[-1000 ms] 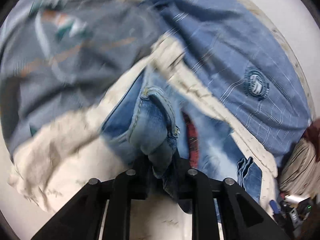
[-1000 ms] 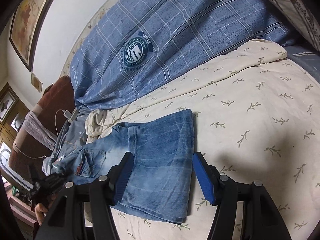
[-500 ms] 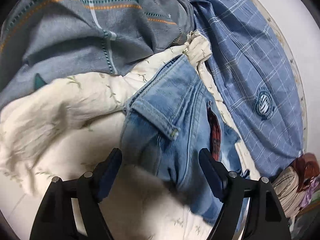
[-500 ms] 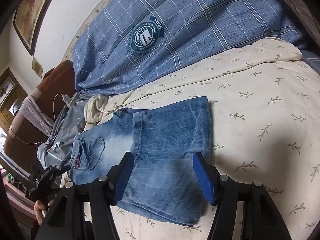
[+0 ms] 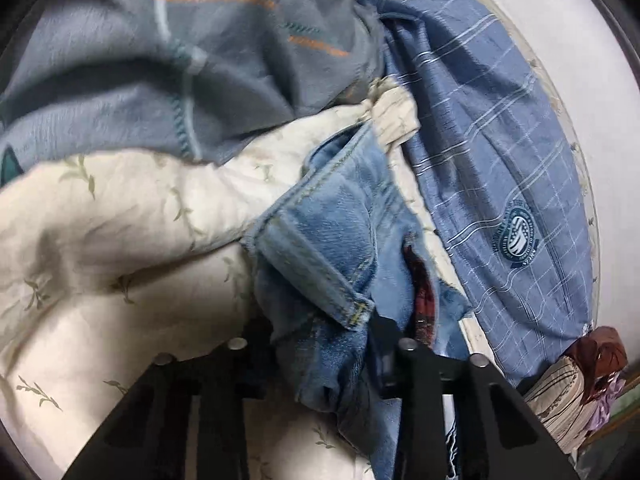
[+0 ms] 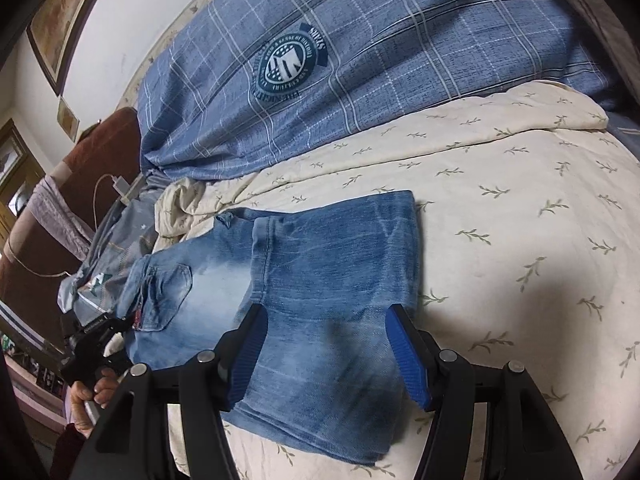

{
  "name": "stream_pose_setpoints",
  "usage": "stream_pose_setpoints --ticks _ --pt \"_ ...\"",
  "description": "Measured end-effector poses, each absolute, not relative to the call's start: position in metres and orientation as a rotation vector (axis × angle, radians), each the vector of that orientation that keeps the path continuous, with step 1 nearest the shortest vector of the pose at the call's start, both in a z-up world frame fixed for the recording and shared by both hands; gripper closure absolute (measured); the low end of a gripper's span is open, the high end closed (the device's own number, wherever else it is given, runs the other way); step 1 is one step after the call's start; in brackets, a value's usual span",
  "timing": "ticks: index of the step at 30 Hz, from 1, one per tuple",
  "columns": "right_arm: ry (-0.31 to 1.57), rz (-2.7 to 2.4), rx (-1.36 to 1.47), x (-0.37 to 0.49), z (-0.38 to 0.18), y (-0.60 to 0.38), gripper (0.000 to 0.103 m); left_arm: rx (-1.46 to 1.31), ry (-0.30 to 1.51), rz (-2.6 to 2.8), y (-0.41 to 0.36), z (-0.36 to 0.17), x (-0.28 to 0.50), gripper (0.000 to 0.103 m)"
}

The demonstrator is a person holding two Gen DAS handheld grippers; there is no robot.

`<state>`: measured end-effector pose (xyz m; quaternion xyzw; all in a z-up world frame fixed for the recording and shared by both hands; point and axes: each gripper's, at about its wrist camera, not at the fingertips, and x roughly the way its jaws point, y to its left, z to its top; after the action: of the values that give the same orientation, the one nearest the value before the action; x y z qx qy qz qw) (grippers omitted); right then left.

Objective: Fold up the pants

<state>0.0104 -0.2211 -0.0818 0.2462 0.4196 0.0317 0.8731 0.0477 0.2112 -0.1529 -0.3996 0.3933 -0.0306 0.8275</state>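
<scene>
2 tools are in my views. My left tool (image 5: pixel 320 364) is closing its jaws, with a bunched fold of the jeans (image 6: pixel 304 280) at the waistband end between them; the denim fills the gap and the pads look pressed on it. My right tool (image 6: pixel 332 352) hangs unclenched over the other end of the jeans, blue pads (image 6: pixel 408 356) spread apart with nothing gripped. The jeans lie folded on the bed's cream sheet (image 6: pixel 520 240), back pocket (image 6: pixel 168 296) facing up, near the left tool. A blue checked quilt (image 6: pixel 360 60) lies beyond them, and a grey garment (image 5: pixel 160 60) is bunched past the waistband. A hand (image 6: pixel 90 394) holds the left tool at the bed's edge.
</scene>
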Motion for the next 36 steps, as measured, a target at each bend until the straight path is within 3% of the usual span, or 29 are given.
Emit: stream_pose_setpoints --ticks 6,21,28,36 --pt "0.884 0.062 0.494 0.015 -0.085 -0.216 0.038 -0.661 0.743 -0.085 0.185 -0.104 0.044 0.085" --pt "0.798 -0.009 0.64 -0.002 -0.071 -0.261 0.038 -0.25 0.622 -0.358 0.05 -0.022 0.024 0.088" --pt "0.752 -0.044 0.745 -0.014 -0.068 -0.295 0.038 -0.076 0.655 -0.498 -0.033 -0.031 0.004 0.088" --pt "0.728 -0.071 0.785 -0.024 -0.065 -0.318 0.038 0.158 0.757 -0.534 -0.112 -0.088 -0.019 0.087"
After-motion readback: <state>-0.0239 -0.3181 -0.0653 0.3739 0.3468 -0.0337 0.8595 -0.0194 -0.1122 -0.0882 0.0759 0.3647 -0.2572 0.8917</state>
